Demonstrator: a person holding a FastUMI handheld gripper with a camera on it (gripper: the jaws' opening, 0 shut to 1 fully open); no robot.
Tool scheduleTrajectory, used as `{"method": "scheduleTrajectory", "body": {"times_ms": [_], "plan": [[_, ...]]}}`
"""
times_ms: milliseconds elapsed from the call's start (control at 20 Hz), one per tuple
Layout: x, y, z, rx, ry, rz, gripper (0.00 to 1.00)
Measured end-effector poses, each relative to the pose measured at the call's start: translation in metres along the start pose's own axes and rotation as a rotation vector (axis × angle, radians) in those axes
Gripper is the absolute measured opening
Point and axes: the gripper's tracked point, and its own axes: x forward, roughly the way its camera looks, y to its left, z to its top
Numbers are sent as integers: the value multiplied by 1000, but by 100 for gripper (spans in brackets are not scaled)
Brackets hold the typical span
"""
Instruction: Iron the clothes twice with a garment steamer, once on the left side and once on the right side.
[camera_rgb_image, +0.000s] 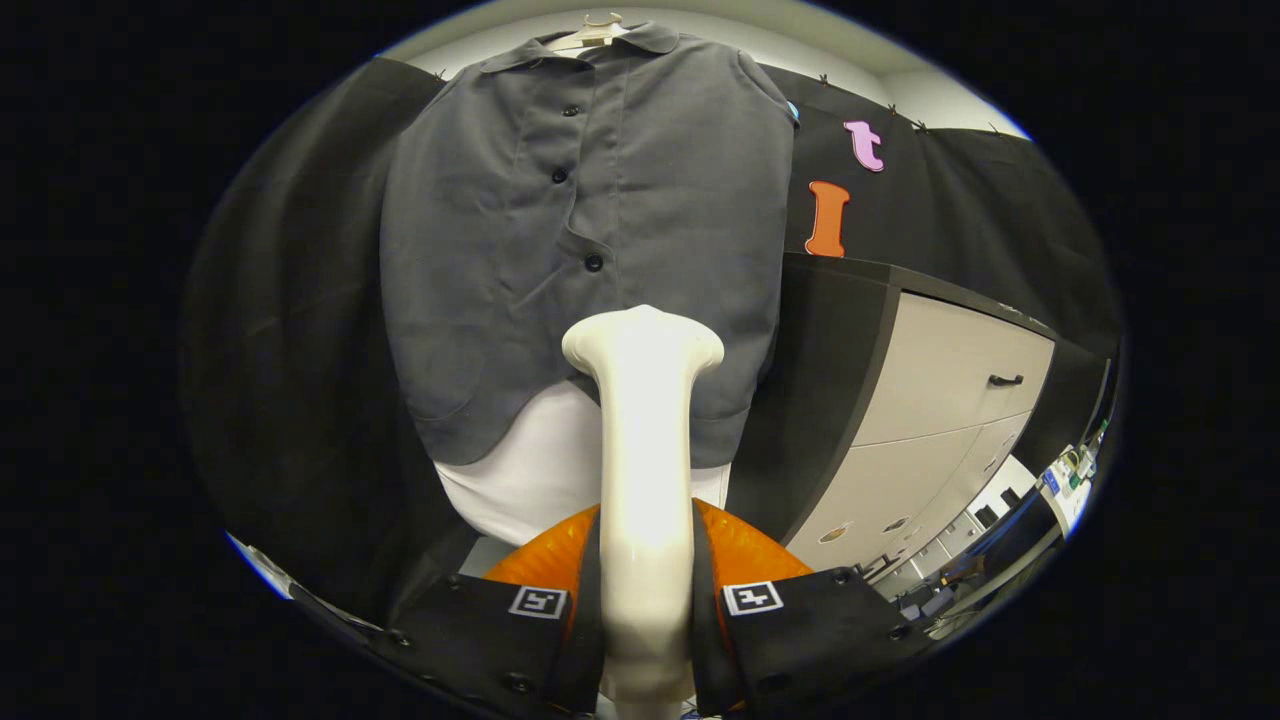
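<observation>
A grey button-up shirt (580, 250) hangs on a pale hanger (596, 32) against the booth's black wall, with a white garment (530, 480) showing below its hem. My gripper (645, 590) is shut on the handle of a cream garment steamer (645, 430). Both fingers press the handle from either side. The steamer's flared head (642, 340) points at the shirt's lower middle, just under the lowest visible button, close to the cloth. Whether the head touches the fabric cannot be told.
A cabinet (950, 390) with pale drawer fronts and a dark top stands to the right of the shirt, close to its right edge. Black cloth drapes the wall left of the shirt. Cluttered items lie low beyond the cabinet.
</observation>
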Motion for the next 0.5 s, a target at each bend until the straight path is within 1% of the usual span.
{"method": "scheduleTrajectory", "body": {"times_ms": [100,250,400,500], "plan": [[-3,5,-6,-13,10,10,43],[-7,25,-27,-39,50,49,43],[-19,56,-39,-60,70,109,43],[-30,85,-38,-69,62,180,43]]}}
